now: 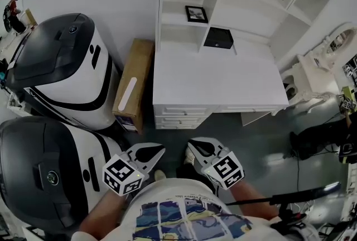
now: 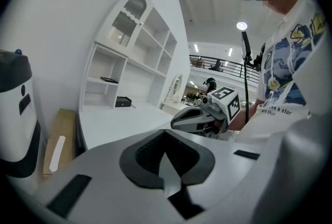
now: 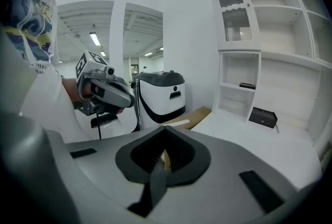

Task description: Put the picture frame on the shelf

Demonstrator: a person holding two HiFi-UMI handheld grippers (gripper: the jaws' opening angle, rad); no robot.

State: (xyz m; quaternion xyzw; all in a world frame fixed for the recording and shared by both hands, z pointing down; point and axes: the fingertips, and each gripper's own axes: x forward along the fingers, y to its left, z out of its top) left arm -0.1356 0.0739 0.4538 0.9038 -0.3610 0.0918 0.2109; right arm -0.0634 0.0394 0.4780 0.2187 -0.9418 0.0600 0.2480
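Left gripper [image 1: 160,150] and right gripper [image 1: 191,146] are both clenched, empty (side by side); picture frame [image 1: 196,13] lies on shelf [image 1: 174,22].

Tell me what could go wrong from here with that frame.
1. The picture frame seems to lie flat on the shelf. Any grasp with the shut, empty left gripper and right gripper could shove it deeper rather than pinch it.
2. The black box sits on the desk just below that shelf, so a reaching gripper might bump it.
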